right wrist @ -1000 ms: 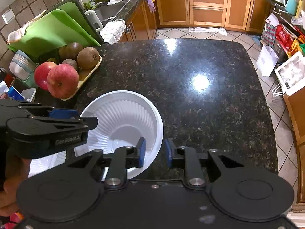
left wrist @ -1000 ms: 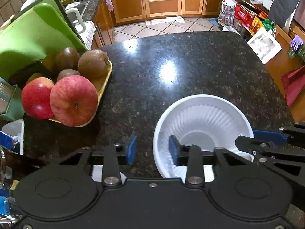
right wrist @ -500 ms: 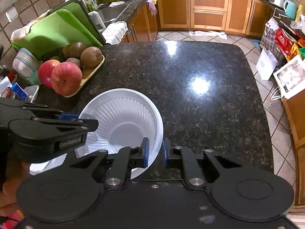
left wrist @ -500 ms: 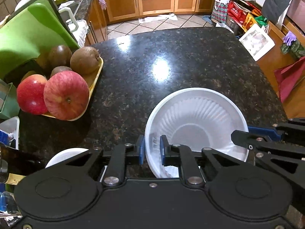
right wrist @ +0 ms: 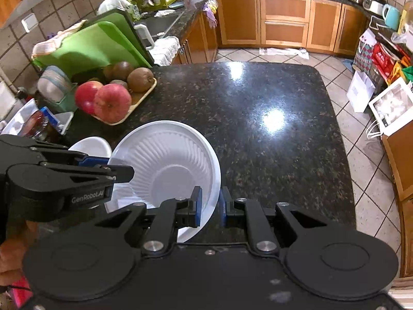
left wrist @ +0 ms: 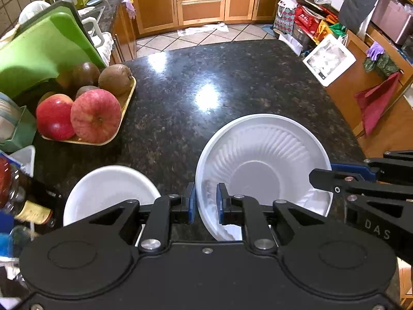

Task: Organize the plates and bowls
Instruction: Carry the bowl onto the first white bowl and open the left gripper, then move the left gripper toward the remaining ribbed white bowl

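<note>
Fruit tray [left wrist: 126,103] with apples and kiwis sits far left on the granite counter [left wrist: 232,82], clear of the work. Smaller white plate [left wrist: 108,188] lies just left of the ribbed white disposable bowl [left wrist: 263,160]. Left gripper [left wrist: 205,201] and right gripper [right wrist: 210,206] each pinch opposite rim edges, jaws nearly closed on it, likely sharing the flimsy bowl's load.

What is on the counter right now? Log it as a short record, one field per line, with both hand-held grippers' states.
surface: dark granite counter
held item: white ribbed bowl
left hand-held gripper: shut on the bowl's near-left rim
right hand-held gripper: shut on the bowl's right rim
second dish: white plate, lying on the counter left of the bowl
fruit: yellow tray with two red apples and kiwis
backdrop: green cutting board leaning behind the tray
</note>
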Tool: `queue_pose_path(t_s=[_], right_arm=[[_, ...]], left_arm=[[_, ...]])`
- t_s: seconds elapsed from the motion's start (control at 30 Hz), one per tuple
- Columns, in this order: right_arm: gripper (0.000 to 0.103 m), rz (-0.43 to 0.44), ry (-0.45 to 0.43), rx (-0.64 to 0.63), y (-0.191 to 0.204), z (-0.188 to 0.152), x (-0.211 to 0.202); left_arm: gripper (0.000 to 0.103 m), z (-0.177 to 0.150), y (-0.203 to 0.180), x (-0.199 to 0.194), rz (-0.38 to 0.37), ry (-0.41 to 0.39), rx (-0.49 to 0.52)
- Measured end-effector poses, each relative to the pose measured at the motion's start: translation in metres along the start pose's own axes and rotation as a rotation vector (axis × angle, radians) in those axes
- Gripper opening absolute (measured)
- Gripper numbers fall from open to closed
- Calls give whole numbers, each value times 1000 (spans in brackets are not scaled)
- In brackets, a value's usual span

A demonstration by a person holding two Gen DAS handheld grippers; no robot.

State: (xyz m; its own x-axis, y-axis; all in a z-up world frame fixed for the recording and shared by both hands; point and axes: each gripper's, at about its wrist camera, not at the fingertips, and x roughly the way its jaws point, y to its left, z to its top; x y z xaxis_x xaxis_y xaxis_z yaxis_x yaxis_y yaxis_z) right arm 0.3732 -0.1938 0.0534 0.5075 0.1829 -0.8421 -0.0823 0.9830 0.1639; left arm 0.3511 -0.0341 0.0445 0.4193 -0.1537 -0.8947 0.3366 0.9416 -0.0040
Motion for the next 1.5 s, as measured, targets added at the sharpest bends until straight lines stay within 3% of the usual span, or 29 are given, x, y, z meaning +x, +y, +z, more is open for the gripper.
queue_pose_path(t_s=[0.27,0.6,0.87,1.1,1.2,1.3,1.37,1.5], right_arm=[[16,34,-46,-1,-1,-35,-63],[17,40,-88,-26,-8,-101,-122],[17,62,-40,-47,-20,-147,-131],[17,100,6,-61,-30,-166,-119],[23,123,24,-60,-36,-167,-111],[35,147,20,-58,-41,-165,-105],[45,141,1,-70,-46,-165,-105],[48,145,-15,-86,-52,-161,-104]], left_arm=[[21,-34,-23,-54,8,-55,40],[22,-89,-53,-90,-54,-27,76],[22,-127,-73,-89,-90,39,90],[23,-142,-84,-73,-74,79,59],[23,-143,-86,-68,-61,81,39],[33,-148,-91,-67,-48,64,30],[53,-152,-91,-68,-36,45,20],[57,-157,-91,-75,3,-1,-9]])
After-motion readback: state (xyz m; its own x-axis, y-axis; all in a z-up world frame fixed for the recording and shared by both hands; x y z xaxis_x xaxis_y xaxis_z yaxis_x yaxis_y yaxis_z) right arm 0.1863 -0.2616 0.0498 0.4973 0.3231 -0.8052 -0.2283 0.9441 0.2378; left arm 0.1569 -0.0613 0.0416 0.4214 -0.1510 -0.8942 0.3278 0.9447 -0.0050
